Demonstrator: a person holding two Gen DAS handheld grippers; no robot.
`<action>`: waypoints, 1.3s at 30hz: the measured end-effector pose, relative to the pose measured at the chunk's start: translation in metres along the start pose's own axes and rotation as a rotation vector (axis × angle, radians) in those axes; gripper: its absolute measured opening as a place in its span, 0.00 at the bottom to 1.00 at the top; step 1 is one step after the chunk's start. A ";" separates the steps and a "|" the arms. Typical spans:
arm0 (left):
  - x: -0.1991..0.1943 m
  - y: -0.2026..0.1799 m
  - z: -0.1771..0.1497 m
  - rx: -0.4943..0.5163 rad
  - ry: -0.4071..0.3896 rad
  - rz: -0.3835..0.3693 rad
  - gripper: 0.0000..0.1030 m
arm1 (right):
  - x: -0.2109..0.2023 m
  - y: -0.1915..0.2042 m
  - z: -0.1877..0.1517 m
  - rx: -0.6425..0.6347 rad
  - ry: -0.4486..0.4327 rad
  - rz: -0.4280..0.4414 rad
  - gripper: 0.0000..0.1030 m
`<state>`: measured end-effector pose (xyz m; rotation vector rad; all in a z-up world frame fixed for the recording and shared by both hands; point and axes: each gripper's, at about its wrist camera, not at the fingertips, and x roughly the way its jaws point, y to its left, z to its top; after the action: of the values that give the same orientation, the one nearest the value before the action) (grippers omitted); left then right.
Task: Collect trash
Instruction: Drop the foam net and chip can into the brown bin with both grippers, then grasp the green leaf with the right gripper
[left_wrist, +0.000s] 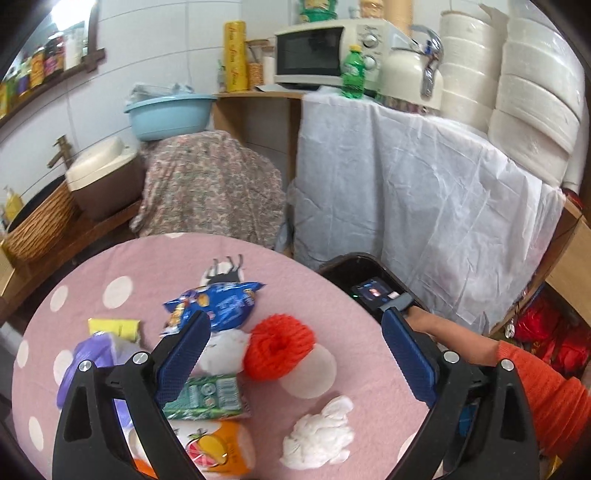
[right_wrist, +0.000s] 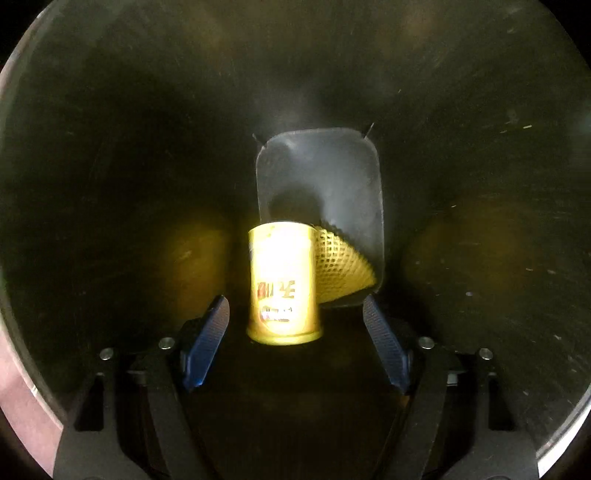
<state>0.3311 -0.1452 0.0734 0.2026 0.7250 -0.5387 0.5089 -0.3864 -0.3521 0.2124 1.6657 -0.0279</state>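
Pointing down into the black bin (right_wrist: 110, 147), the right gripper (right_wrist: 295, 325) stood apart, clear of the gold can (right_wrist: 282, 284) dropping inside; beside that bin, the left gripper (left_wrist: 295, 350) gaped over tabletop litter, apparently choosing.

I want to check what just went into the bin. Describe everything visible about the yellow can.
The yellow can is a shiny gold metal cylinder with red characters and a rimmed end facing the camera. It looks blurred, seen lengthwise inside the dark bin, between the open blue pads of the right gripper, which do not touch it. A yellow mesh sleeve lies beside it. Whether it rests or falls is unclear.
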 end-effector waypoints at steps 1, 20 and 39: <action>-0.004 0.004 -0.002 -0.010 -0.008 0.004 0.90 | -0.007 -0.001 -0.004 -0.001 -0.020 0.019 0.73; -0.107 0.090 -0.118 -0.272 -0.094 0.145 0.94 | -0.255 0.052 -0.269 -0.173 -0.864 0.094 0.80; -0.105 0.107 -0.231 -0.272 0.057 0.329 0.94 | -0.252 0.261 -0.406 -0.643 -0.852 0.246 0.71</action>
<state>0.1901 0.0691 -0.0265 0.0802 0.7933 -0.1188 0.1729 -0.1024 -0.0310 -0.0884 0.7297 0.5280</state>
